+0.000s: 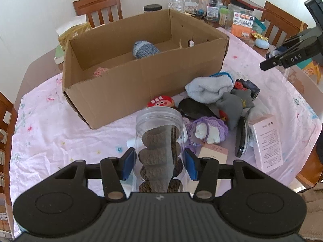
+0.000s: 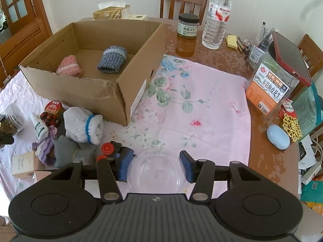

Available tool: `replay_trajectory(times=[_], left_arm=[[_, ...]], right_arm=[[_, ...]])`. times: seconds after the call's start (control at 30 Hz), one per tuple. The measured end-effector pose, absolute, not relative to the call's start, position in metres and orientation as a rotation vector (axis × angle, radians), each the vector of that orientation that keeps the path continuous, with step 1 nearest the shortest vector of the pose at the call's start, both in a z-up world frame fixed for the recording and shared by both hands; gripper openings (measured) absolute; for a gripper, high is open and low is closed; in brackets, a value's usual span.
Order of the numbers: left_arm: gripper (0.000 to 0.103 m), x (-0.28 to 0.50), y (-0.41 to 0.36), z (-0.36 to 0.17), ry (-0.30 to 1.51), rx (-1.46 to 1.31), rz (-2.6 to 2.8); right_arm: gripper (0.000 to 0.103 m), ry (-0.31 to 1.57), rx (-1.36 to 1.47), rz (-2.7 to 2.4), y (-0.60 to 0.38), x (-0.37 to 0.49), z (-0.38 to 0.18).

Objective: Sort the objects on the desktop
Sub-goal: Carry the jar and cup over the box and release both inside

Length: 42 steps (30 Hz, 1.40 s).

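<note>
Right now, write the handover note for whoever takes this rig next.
Left gripper: shut on the clear jar of brown lumps, mouth toward the box.
Right gripper: a clear round container sits between its pads; contact is unclear.
Done: blue knit roll and pink knit roll lie in the cardboard box.
Left: the pile beside the box, including white sock bundle, grey plush, purple crochet piece, pink carton and small white bottle.
</note>
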<state>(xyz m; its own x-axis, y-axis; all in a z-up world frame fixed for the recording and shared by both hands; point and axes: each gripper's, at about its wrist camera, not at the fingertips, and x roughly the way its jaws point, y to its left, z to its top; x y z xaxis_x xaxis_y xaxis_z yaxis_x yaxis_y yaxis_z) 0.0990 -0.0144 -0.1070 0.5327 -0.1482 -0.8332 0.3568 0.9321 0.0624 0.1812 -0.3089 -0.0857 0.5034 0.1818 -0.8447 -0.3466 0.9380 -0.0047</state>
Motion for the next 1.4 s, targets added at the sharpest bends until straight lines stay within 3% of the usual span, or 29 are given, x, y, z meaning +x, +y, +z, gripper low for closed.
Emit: replay_trajectory(times=[0.47,1.0,1.4], left_arm=[[0.052,0.106,-0.025,-0.081,0.955,0.291,-0.369],[0.052,0.142,-0.037,-0.036,0.880,0.362,-0.378],[0.052,0.193,-0.038,-0.018,0.852,0.350,-0.334]], right_arm=[[0.057,1.014,-0.236,0.374,-0.300,0.176,-0.074],[0.057,0.913,-0.370,0.548,-0.254,0.189,0.000],[0.057,0.892,-0.397,0.612,-0.213,0.229,0.023]])
